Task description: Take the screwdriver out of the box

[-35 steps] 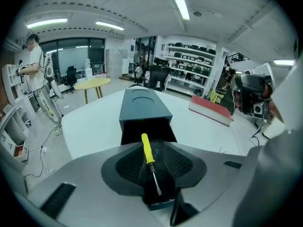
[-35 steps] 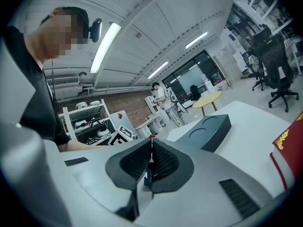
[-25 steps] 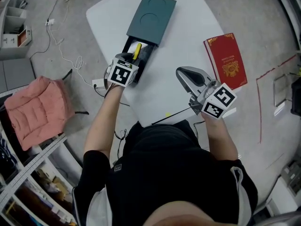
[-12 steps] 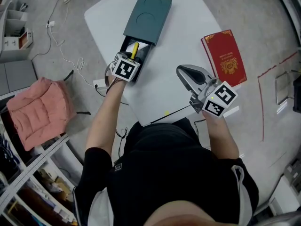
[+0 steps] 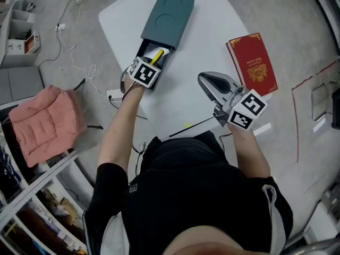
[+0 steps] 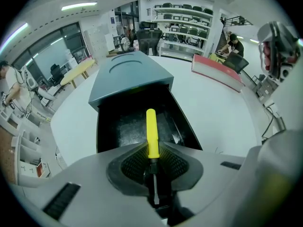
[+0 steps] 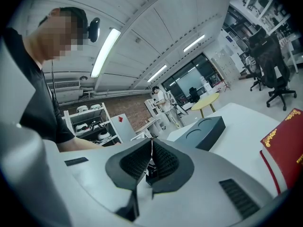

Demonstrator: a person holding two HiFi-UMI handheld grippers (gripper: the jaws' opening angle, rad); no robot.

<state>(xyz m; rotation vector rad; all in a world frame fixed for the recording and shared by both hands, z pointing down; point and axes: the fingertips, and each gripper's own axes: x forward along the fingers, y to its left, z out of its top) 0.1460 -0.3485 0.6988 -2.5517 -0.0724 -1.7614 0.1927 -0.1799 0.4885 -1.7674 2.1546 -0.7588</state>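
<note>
A dark teal box (image 5: 169,19) lies on the white table (image 5: 212,31), its black drawer (image 5: 162,62) pulled out toward me. The yellow-handled screwdriver (image 5: 157,56) sits over the drawer. My left gripper (image 5: 151,64) points steeply down into the drawer; its jaws have just been closing with the screwdriver between them. In the left gripper view the pads (image 6: 175,162) press on the screwdriver (image 6: 152,131) where the yellow handle meets the shaft, and the box (image 6: 129,74) lies beyond. My right gripper (image 5: 208,82) hovers over the table to the right, shut and empty, as its own view shows (image 7: 151,148).
A red book (image 5: 253,67) lies at the table's right edge. A thin black cable (image 5: 194,125) crosses the near table edge. On the floor at left are a pink cushion (image 5: 45,124), white cables (image 5: 74,62) and shelving (image 5: 21,25).
My left gripper has shifted slightly up the table over the drawer and its jaws have closed on the screwdriver. The right gripper has stayed put.
</note>
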